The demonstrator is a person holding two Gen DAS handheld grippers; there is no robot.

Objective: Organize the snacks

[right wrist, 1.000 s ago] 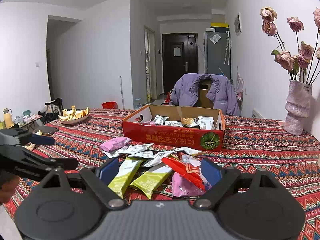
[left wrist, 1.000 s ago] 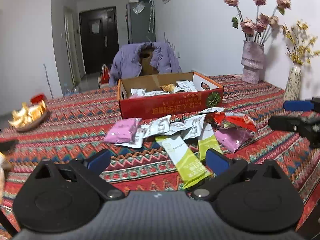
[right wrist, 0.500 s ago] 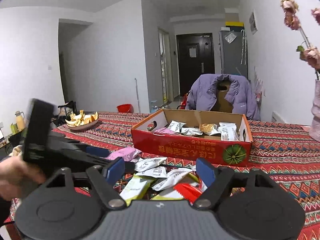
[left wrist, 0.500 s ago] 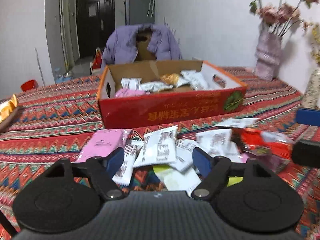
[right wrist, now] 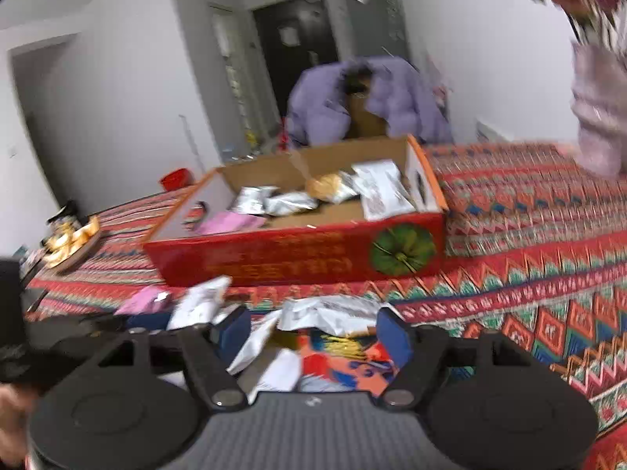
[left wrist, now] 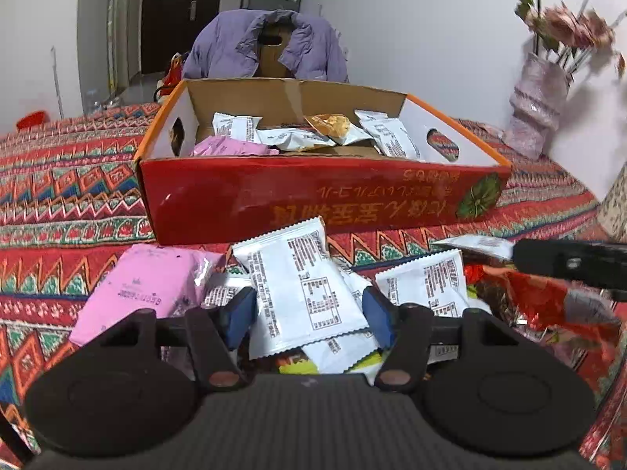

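Patterned red cloth covered the bench (left wrist: 58, 211), and the loose snacks lay in a heap on its near part, just in front of the red cardboard box (left wrist: 313, 196).

Nearest the left wrist camera, the left tool (left wrist: 309, 313) stood with its 2 blue pads apart, 1 on each side of a white packet (left wrist: 303, 286) that topped the heap; the pads did not look pressed against it, so I judged it open and gripping nothing. A pink packet (left wrist: 145, 286) lay just left of it, a second white packet (left wrist: 425, 284) just right, and a red wrapper (left wrist: 540, 301) farther right, under the dark body of the other tool.

From the blurred right wrist view, the right tool (right wrist: 313, 331) was likewise spread wide and empty, poised over the red and orange wrapper (right wrist: 345, 356) and crumpled silver packets (right wrist: 333, 313).

By my judgement the step in hand was picking up loose packets for the box. The next move called for closing the left pads on the white packet's edges, lifting it clear of the packets beneath, and carrying it over the near wall.

Beyond the heap, the box already held several white packets, a pink one (left wrist: 231, 147) and an orange one (left wrist: 329, 125). Behind it hung a purple jacket (left wrist: 266, 43) on a chair, and a vase (left wrist: 539, 105) stood far right.
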